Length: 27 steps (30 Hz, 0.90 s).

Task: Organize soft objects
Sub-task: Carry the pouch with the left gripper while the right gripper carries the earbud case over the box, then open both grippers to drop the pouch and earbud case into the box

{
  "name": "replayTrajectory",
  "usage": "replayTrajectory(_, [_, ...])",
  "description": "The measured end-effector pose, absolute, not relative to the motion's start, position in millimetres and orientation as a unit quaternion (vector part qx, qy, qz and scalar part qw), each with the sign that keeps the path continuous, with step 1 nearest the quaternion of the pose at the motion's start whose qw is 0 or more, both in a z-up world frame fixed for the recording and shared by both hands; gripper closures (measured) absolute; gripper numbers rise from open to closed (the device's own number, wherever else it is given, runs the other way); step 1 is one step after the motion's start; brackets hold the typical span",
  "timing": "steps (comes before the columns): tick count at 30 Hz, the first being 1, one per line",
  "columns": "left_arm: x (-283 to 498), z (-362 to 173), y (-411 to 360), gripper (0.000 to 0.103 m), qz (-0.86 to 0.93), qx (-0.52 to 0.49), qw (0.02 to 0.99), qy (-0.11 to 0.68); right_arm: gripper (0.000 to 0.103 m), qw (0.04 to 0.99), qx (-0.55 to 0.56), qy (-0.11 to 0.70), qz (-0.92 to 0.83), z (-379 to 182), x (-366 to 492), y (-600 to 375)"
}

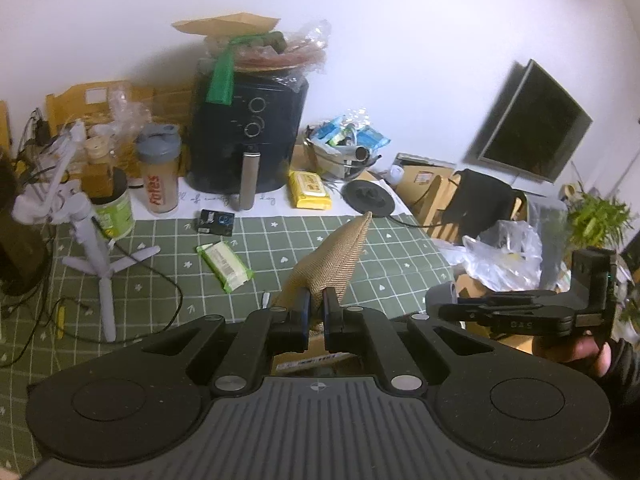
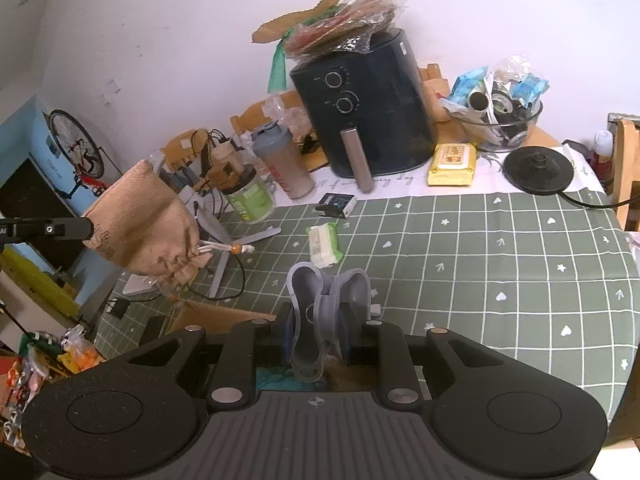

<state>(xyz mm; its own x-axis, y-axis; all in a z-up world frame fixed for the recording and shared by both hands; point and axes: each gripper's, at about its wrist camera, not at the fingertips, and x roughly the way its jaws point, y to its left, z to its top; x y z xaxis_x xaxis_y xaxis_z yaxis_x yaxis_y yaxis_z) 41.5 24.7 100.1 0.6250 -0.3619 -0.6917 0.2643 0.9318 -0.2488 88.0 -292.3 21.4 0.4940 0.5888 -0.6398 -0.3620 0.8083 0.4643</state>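
My left gripper (image 1: 316, 308) is shut on a tan woven drawstring pouch (image 1: 332, 264) and holds it in the air above the front edge of the green checked tablecloth (image 1: 280, 248). The same pouch (image 2: 144, 224) shows in the right wrist view at the left, hanging with its drawstring end down. My right gripper (image 2: 318, 328) is shut on a folded grey soft silicone piece (image 2: 324, 312), held above the table's front edge. The right gripper also shows in the left wrist view (image 1: 444, 300) at the right, with the grey piece at its tip.
At the back stand a black air fryer (image 2: 360, 100), a grey-lidded shaker bottle (image 2: 284, 160), a green jar (image 2: 250, 196), a glass bowl of packets (image 2: 500, 112), a yellow wipes pack (image 2: 452, 164) and a black kettle base (image 2: 538, 168). A green-white wipes pack (image 2: 324, 244), small black box (image 2: 336, 204) and white tripod (image 1: 96, 256) lie mid-table.
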Motion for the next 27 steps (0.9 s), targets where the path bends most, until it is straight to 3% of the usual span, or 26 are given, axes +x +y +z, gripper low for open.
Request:
replayTrajectory(7, [18.8,92.4,19.6,0.096,-0.14,-0.061,0.896,0.417,0.078,0.849,0.131,0.418,0.295,24.3,81.0,-289.2])
replayTrajectory(27, [0.5,-11.3,-29.4,0.094,-0.147,-0.079,0.839,0.519,0.078,0.842,0.132,0.429,0.298,20.4,58.8,-292.4])
